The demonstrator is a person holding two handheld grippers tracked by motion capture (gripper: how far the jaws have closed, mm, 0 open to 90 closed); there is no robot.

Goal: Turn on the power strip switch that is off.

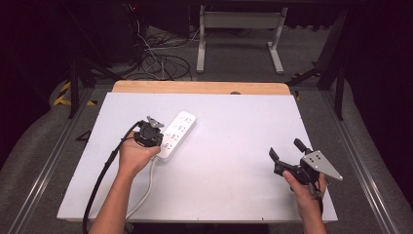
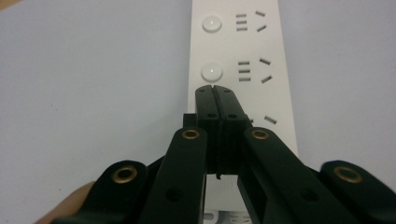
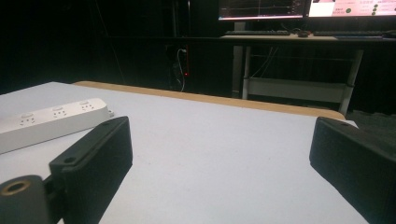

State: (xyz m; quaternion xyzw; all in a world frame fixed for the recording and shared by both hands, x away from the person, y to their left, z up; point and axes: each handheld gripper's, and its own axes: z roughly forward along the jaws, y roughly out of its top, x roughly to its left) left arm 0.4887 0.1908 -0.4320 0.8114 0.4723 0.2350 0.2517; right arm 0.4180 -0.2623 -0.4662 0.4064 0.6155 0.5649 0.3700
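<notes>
Power strip [image 1: 176, 135] left of centre on white table [image 1: 234, 161], long axis diagonal, cord toward you. Your left gripper [image 2: 216, 100] jaws fully closed, empty, tips over strip just short of round button [image 2: 211, 72]. Right gripper [image 1: 287, 152] wide open, empty, well apart. Left hand nearer; press ahead.

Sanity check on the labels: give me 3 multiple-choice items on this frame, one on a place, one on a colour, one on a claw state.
1. Where is the left claw?
A. over the power strip
B. at the table's far edge
C. beside the right claw

2. What colour is the power strip?
A. black
B. white
C. orange

3. How do the right claw's jaws stand?
A. shut
B. shut on the cable
C. open

Answers: 1 A, its closed tips sit above the strip's sockets; 2 B, the casing is white in the high view; 3 C, bare table shows between its jaws.
</notes>
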